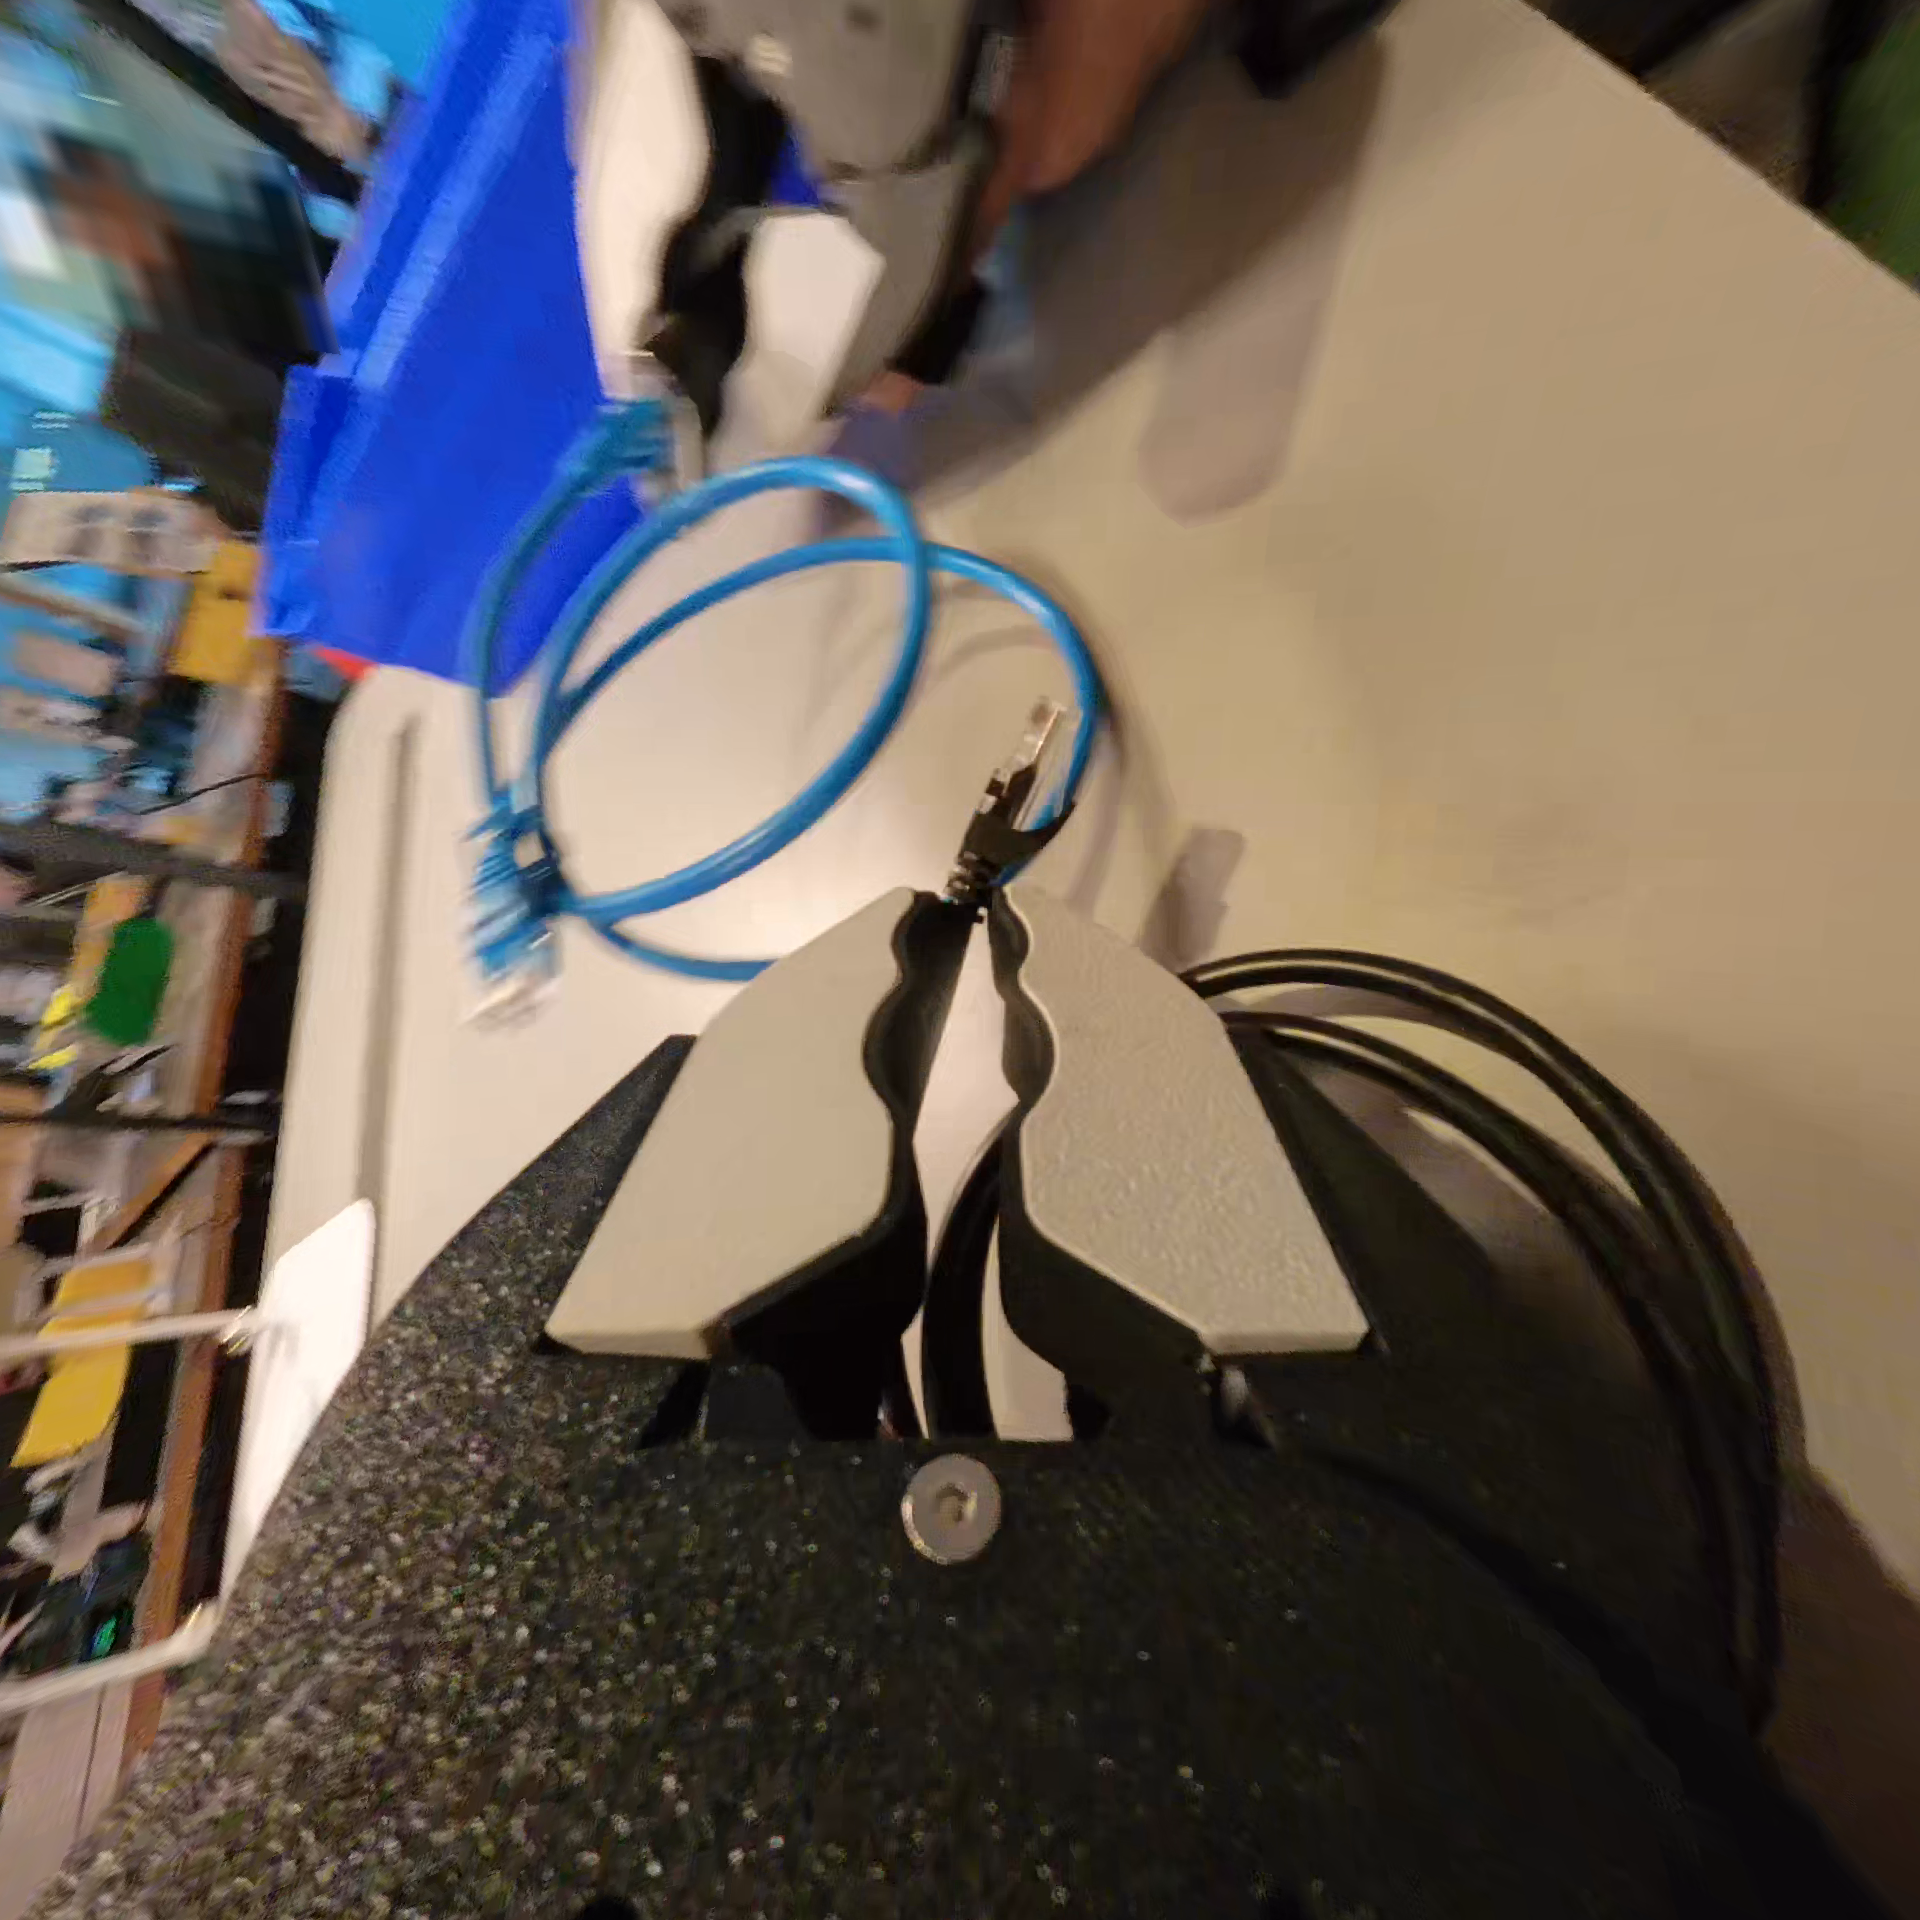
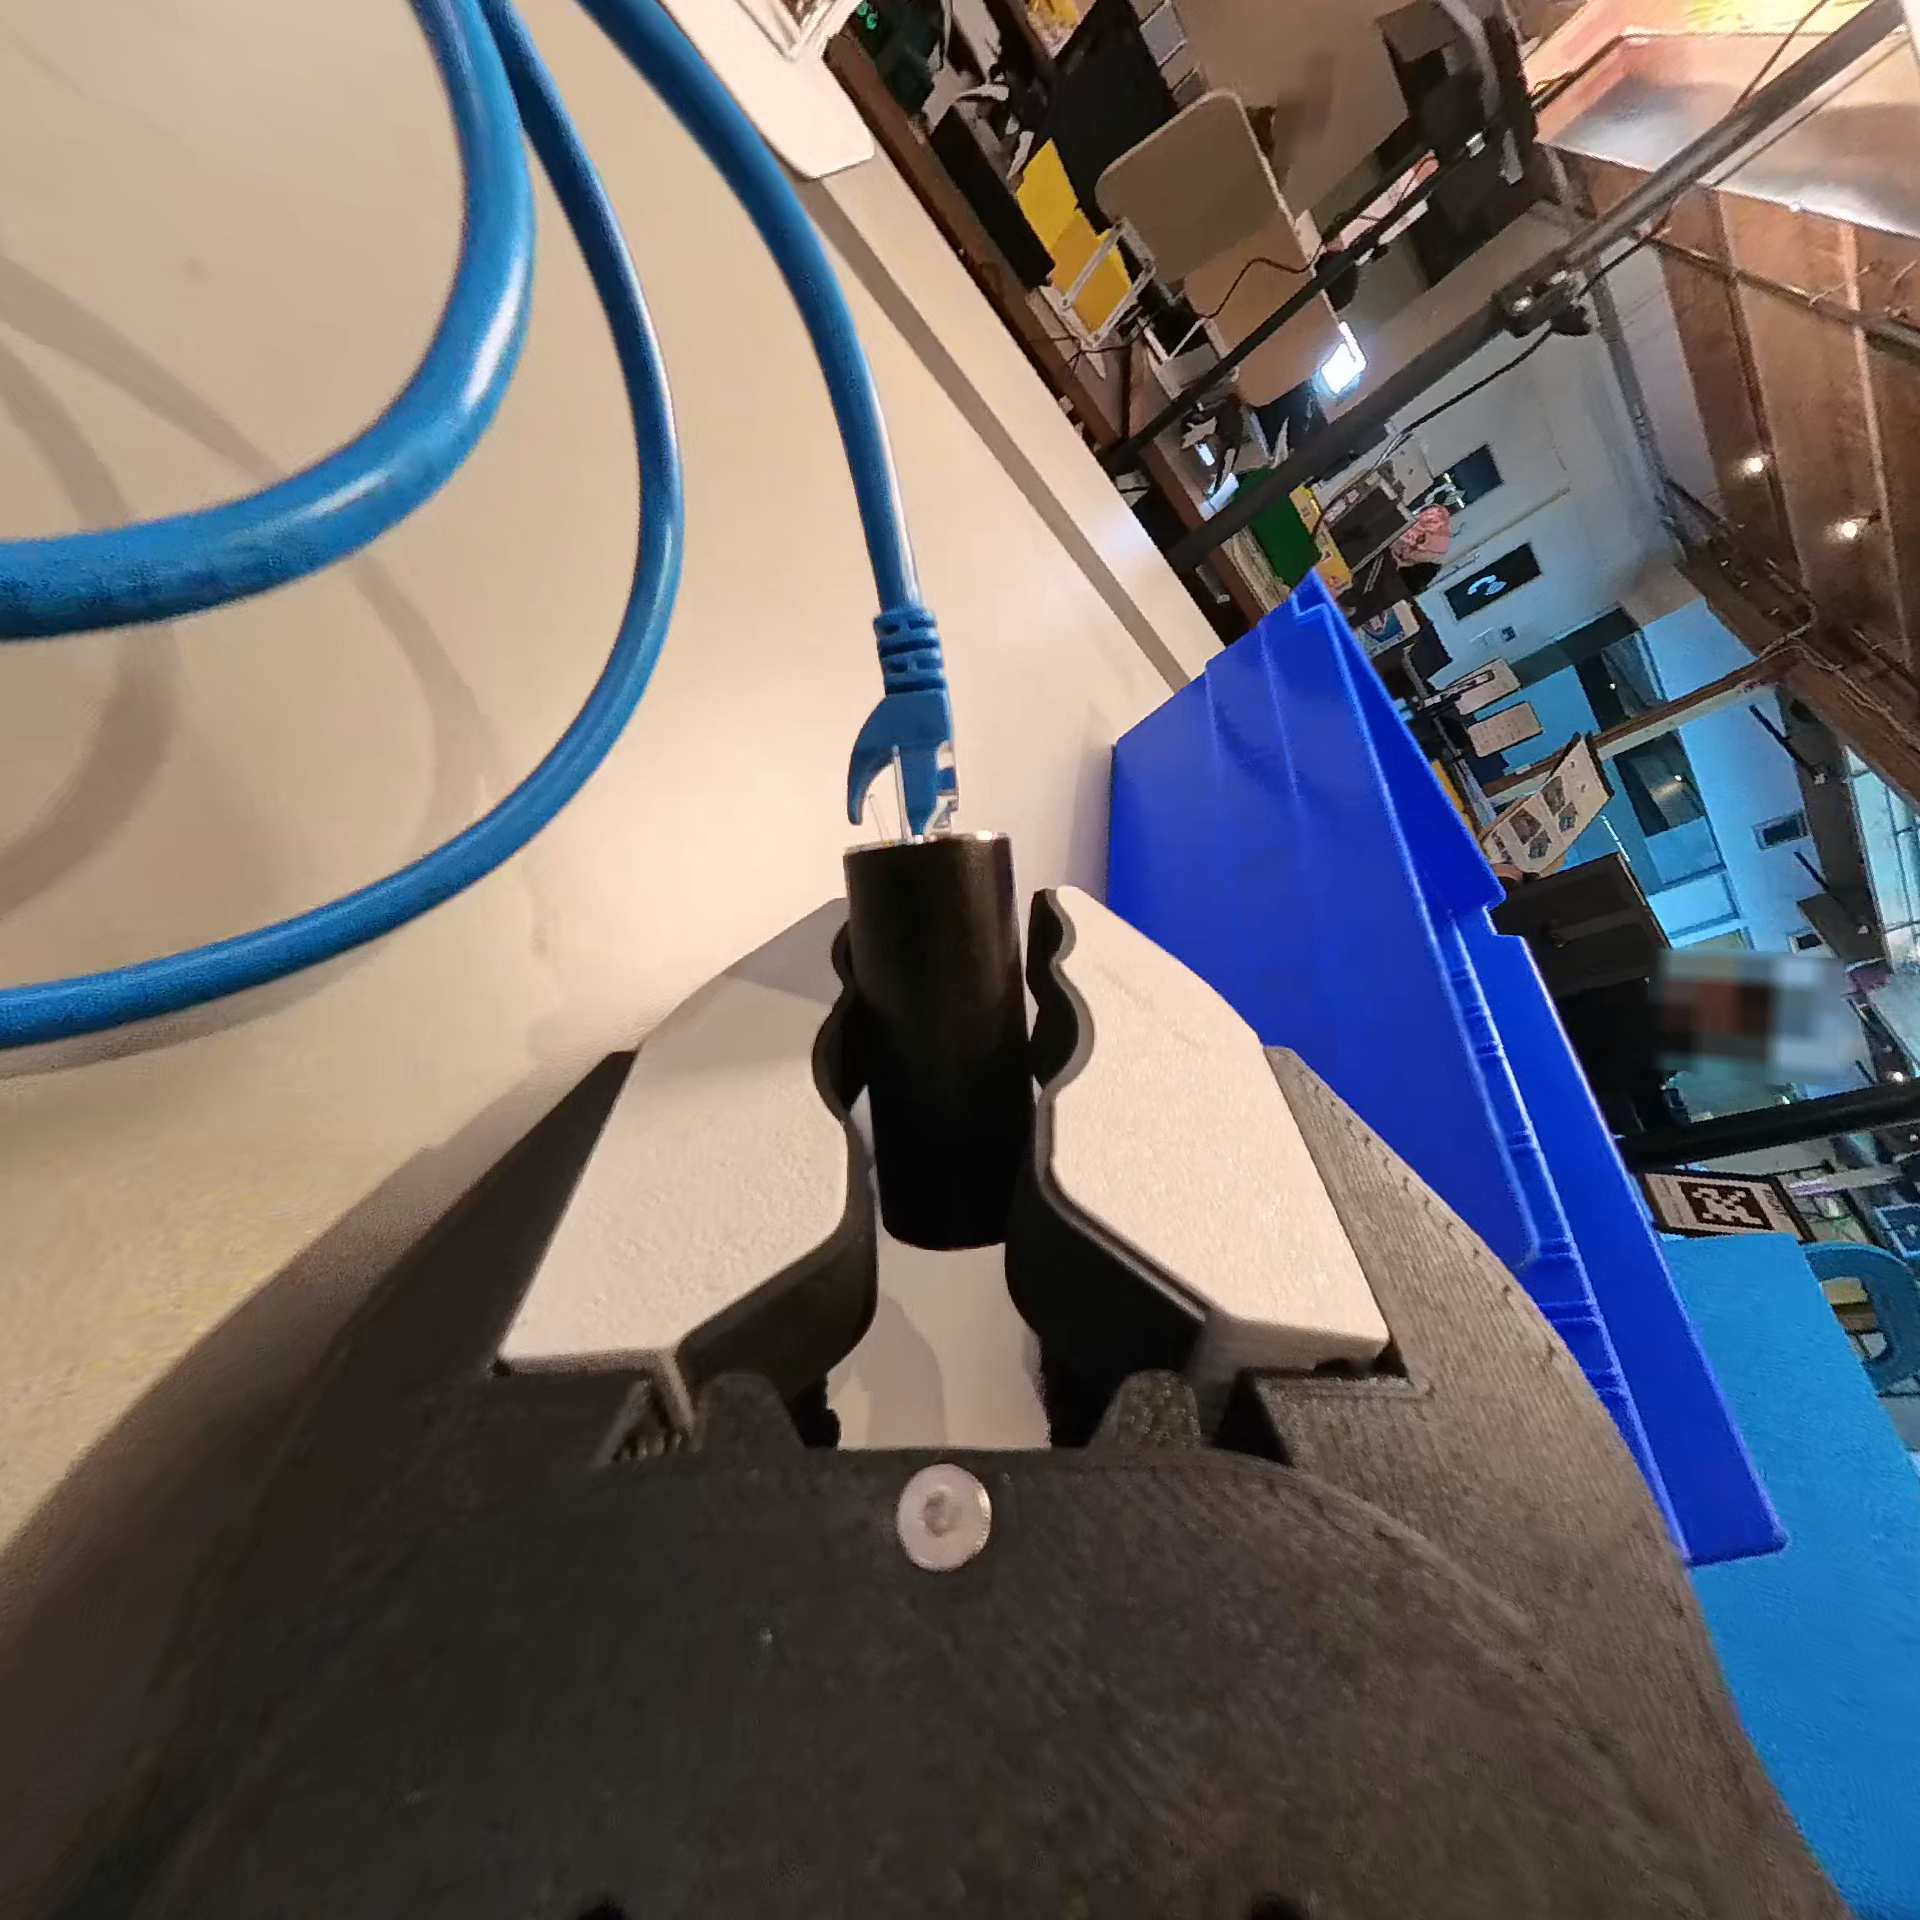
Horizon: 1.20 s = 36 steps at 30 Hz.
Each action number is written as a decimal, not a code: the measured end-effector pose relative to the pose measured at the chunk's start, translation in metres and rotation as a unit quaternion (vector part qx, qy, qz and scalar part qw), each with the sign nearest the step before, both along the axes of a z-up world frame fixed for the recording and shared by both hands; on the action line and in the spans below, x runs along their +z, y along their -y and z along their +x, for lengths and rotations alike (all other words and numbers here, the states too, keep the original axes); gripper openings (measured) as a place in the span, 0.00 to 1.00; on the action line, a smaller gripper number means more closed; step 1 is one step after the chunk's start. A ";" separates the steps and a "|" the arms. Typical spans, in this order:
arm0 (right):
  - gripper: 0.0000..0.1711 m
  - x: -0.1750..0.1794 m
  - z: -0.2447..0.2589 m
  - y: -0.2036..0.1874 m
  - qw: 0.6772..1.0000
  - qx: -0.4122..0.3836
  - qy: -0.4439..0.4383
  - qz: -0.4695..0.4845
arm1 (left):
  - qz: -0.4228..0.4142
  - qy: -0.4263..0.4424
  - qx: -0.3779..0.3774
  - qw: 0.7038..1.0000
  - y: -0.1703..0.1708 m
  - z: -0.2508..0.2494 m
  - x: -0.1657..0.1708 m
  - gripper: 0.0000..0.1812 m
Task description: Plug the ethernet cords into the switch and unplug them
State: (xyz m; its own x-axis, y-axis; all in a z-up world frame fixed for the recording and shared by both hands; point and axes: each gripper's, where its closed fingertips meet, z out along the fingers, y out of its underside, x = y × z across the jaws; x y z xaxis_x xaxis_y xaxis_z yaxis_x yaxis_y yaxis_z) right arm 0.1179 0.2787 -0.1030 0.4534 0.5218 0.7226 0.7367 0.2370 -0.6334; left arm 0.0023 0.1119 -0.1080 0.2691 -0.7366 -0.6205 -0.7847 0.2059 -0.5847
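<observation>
1. Left wrist view, surroundings: pale cream table point(image 1: 1455, 540), blurry from motion. Blue plastic bin point(image 1: 436, 436) sits at its far edge. Cluttered workshop shelves beyond, all smeared.

2. Left wrist view, task items: left gripper point(image 1: 966, 904) is closed on the black ethernet cord point(image 1: 1621, 1122) right behind its plug point(image 1: 1013, 805). The plug sticks out past the fingertips, clear tip pointing away. The rest of the black cord loops back beside and under the right-hand finger. Blue ethernet cord point(image 1: 790, 623) lies coiled on the table ahead, two blue plugs bunched at the coil's left side. Right gripper point(image 1: 821, 301) shows farther off, blurred, near the bin.

3. Right wrist view, surroundings: same cream table point(image 2: 260, 1195), bin point(image 2: 1351, 987) on the right, shelving, yellow boxes and a chair in the room behind.

4. Right wrist view, task items: right gripper point(image 2: 940, 925) is clamped on a small black cylindrical coupler point(image 2: 940, 1039), standing between the fingers. The blue cord's point(image 2: 623, 520) plug point(image 2: 909, 748) is at the coupler's far end; can't tell how deep it's seated. The cord loops away over the table, upper left.
</observation>
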 end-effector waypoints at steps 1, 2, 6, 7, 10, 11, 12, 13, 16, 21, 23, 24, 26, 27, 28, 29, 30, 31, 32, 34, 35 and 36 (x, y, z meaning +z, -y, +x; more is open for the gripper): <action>0.17 0.002 0.000 0.000 1.000 0.000 -0.006 0.001 | 0.018 0.020 0.017 0.999 -0.002 -0.009 0.011 0.05; 0.17 0.003 0.001 0.000 1.000 0.000 -0.010 0.002 | 0.035 0.034 0.038 0.998 -0.005 -0.019 0.020 0.05; 0.17 0.009 0.000 0.002 1.000 0.003 -0.017 0.019 | 0.098 0.041 0.135 0.985 -0.019 -0.061 0.044 0.05; 0.17 0.011 0.000 0.003 0.999 0.004 -0.016 0.027 | 0.117 0.042 0.157 0.980 -0.021 -0.069 0.051 0.05; 0.17 0.018 -0.003 0.007 0.998 0.013 -0.007 0.063 | 0.185 0.052 0.221 0.956 -0.026 -0.089 0.079 0.05; 0.17 0.020 -0.005 0.009 0.997 0.018 -0.001 0.078 | 0.209 0.057 0.237 0.947 -0.027 -0.093 0.089 0.05; 0.17 0.023 -0.008 0.012 0.995 0.025 0.007 0.094 | 0.231 0.061 0.249 0.939 -0.027 -0.094 0.098 0.05; 0.17 0.025 -0.011 0.016 0.993 0.035 0.016 0.113 | 0.249 0.061 0.258 0.932 -0.027 -0.093 0.106 0.05; 0.17 0.030 -0.021 0.029 0.982 0.061 0.048 0.170 | 0.294 0.023 0.269 0.917 -0.028 -0.082 0.118 0.05; 0.17 0.032 -0.033 0.045 0.965 0.097 0.081 0.229 | 0.324 -0.080 0.269 0.904 -0.035 -0.050 0.118 0.05; 0.17 0.032 -0.035 0.048 0.962 0.103 0.085 0.236 | 0.322 -0.120 0.270 0.899 -0.040 -0.040 0.114 0.05; 0.17 0.032 -0.035 0.049 0.961 0.106 0.085 0.239 | 0.319 -0.138 0.269 0.898 -0.042 -0.034 0.111 0.04; 0.17 0.034 -0.037 0.053 0.958 0.113 0.083 0.250 | 0.311 -0.173 0.264 0.897 -0.048 -0.024 0.105 0.05; 0.17 0.035 -0.038 0.056 0.956 0.121 0.080 0.254 | 0.307 -0.184 0.260 0.897 -0.051 -0.019 0.102 0.05; 0.17 0.037 -0.040 0.059 0.954 0.130 0.076 0.259 | 0.301 -0.191 0.256 0.899 -0.054 -0.015 0.100 0.05; 0.17 0.039 -0.041 0.063 0.952 0.139 0.070 0.264 | 0.297 -0.193 0.249 0.901 -0.057 -0.011 0.098 0.05; 0.17 0.041 -0.043 0.068 0.949 0.151 0.062 0.269 | 0.292 -0.192 0.242 0.905 -0.059 -0.006 0.096 0.05; 0.17 0.042 -0.045 0.072 0.948 0.162 0.053 0.270 | 0.288 -0.188 0.236 0.909 -0.060 -0.002 0.096 0.05; 0.17 0.044 -0.046 0.076 0.946 0.171 0.046 0.272 | 0.286 -0.184 0.232 0.911 -0.062 0.001 0.096 0.05; 0.17 0.045 -0.049 0.081 0.942 0.186 0.042 0.277 | 0.280 -0.183 0.223 0.916 -0.063 0.008 0.093 0.05; 0.17 0.044 -0.050 0.082 0.941 0.190 0.043 0.276 | 0.278 -0.185 0.218 0.917 -0.064 0.012 0.090 0.05; 0.17 0.043 -0.050 0.083 0.941 0.192 0.046 0.275 | 0.276 -0.192 0.216 0.917 -0.065 0.014 0.086 0.05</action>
